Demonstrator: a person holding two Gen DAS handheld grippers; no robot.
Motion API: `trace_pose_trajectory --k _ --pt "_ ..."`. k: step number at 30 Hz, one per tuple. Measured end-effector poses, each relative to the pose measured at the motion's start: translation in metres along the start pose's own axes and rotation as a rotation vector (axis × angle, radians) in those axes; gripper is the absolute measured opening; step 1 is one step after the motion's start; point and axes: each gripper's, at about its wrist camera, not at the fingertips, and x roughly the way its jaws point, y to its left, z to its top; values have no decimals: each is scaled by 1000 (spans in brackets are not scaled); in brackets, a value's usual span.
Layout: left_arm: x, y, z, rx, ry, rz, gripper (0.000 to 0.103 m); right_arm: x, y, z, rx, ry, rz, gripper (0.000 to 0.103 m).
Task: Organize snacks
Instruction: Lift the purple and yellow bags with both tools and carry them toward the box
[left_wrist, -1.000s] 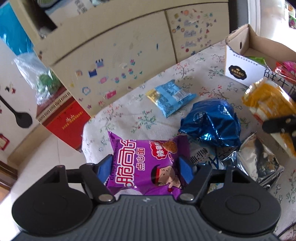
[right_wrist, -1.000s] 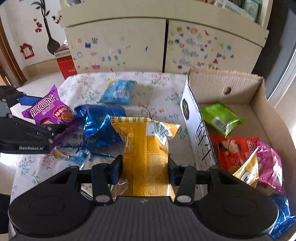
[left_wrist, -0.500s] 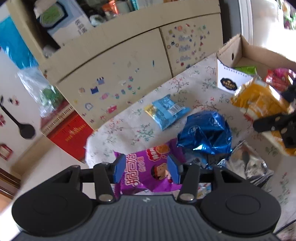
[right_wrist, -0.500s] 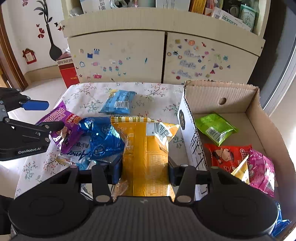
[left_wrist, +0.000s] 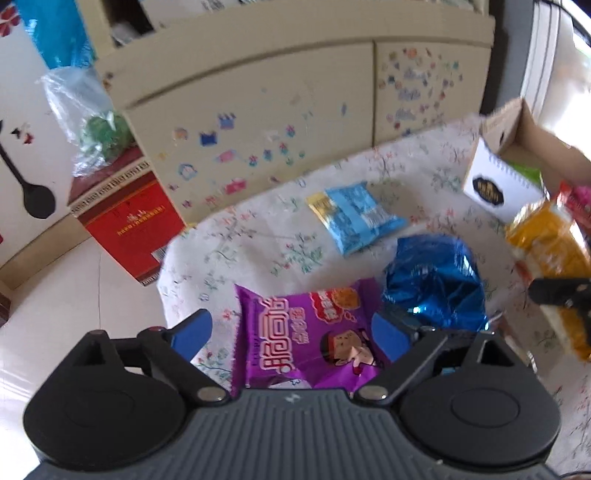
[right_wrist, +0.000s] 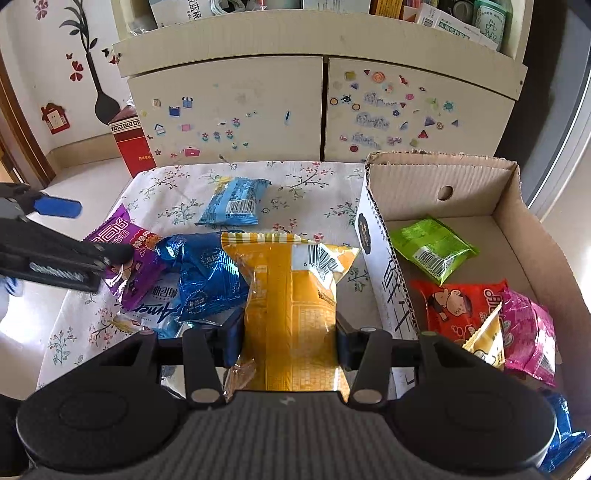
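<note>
Near the bench's (left_wrist: 258, 236) left edge our left hand-held gripper (left_wrist: 291, 332) has just been opening around the soft, crinkly purple packet (left_wrist: 306, 339); right hand-held gripper (right_wrist: 290, 332) clamps the light yellow bag (right_wrist: 291, 295) mid-body.

The left gripper (left_wrist: 291, 330) has just been opening, its blue pads wide either side of the purple snack packet (left_wrist: 310, 332). The right gripper (right_wrist: 290, 332) is clamped on the yellow plastic snack bag (right_wrist: 291, 295).

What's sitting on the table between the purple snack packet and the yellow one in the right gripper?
A crumpled dark blue foil packet lies between the purple packet and the yellow packet, overlapping a white-and-blue packet beneath it; the right wrist view shows it best.
</note>
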Motion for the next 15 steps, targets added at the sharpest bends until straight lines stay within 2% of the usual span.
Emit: trace_pose_trajectory --k 3,6,8,12,15 --pt "17 -5 -2 11 40 29 98 0 1 0 -3 1 3 54" --pt "34 -7 -3 -18 66 23 99 1 0 0 -1 3 5 54" --pt "37 -7 -2 -36 45 23 99 2 0 0 1 4 5 54" --pt "37 -9 -1 -31 12 0 78 3 -1 0 3 5 7 54" --pt "32 -14 -2 4 -3 -2 74 3 -2 1 9 2 7 55"
